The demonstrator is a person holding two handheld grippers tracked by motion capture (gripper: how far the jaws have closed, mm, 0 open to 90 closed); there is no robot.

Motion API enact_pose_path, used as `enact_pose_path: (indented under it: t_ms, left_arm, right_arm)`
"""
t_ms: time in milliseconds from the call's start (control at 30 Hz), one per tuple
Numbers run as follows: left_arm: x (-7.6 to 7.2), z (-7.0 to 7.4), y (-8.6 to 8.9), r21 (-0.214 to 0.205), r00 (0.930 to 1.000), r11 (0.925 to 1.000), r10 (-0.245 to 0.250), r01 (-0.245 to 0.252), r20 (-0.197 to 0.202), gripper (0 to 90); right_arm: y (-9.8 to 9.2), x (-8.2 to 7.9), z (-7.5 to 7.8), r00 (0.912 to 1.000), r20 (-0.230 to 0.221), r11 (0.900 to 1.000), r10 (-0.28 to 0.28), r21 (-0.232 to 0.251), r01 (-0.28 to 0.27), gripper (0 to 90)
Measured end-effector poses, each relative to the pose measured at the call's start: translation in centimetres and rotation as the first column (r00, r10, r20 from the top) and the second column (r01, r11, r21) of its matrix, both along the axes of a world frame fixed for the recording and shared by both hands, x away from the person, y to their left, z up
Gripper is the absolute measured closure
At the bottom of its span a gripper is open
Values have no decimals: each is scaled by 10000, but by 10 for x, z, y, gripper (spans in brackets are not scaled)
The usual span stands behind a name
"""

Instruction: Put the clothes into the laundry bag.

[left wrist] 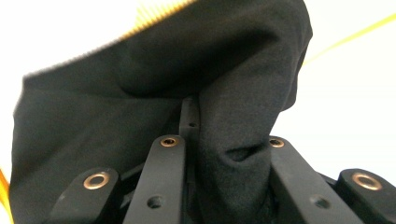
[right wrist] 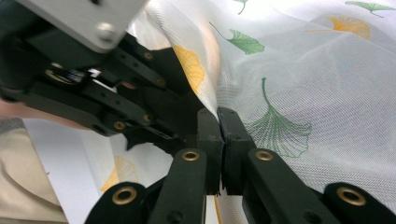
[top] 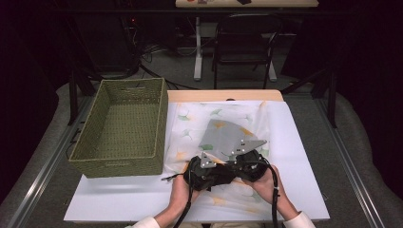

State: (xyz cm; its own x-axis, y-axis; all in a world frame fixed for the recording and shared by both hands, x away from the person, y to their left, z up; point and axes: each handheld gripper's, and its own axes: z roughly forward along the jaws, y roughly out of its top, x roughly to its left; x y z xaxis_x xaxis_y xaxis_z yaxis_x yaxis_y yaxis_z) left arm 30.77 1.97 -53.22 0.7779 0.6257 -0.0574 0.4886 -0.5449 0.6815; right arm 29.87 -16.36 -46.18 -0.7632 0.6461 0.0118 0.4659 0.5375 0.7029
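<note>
1. High view: we hold both tools close together over the near middle of the table [top: 304, 190]. The left gripper [top: 202, 172] and the right gripper [top: 247, 164] meet above a sheer leaf-printed cloth [top: 223, 121] spread on the white top, with a dark cloth [top: 214, 178] bunched between them. The woven basket [top: 119, 128] at the left stands empty, so we judge the work to be at an early stage: the cloths are gathered but nothing is packed away yet.

2. Left gripper view: the dark cloth [left wrist: 163, 93] drapes over our jaws, and a fold of it runs down between them; they are clamped on that fold, with a gap the width of the bunched fabric.

3. Right gripper view: our jaws are pressed together, pinching a raised ridge of the leaf-printed cloth [right wrist: 299, 70]. The left gripper [right wrist: 154, 126] sits just beside, touching the same ridge.
</note>
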Motion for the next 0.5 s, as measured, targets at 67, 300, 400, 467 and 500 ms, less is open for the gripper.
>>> enact_pose_path:
  t_ms: [67,300,400,467,500]
  left_arm:
    - [3,0,-2,-49,9999,10000,39,-39,151,792]
    - [18,3,-10,-347,9978,9981,531,-517,405,774]
    - [23,2,-12,-295,9976,9980,568,-557,386,756]
    - [24,0,-12,-295,9979,9979,584,-576,267,735]
    - [24,-1,-11,-245,9986,9985,491,-487,171,717]
  right_arm:
    - [0,0,1,10000,-39,10000,-42,84,43,885]
    - [-2,0,4,10000,-62,9995,-17,308,19,885]
    - [-3,0,5,10000,-74,9993,10,380,-7,885]
    - [-3,0,3,9999,-163,9994,-43,357,49,885]
    - [-4,1,3,9999,-161,9994,-52,328,57,885]
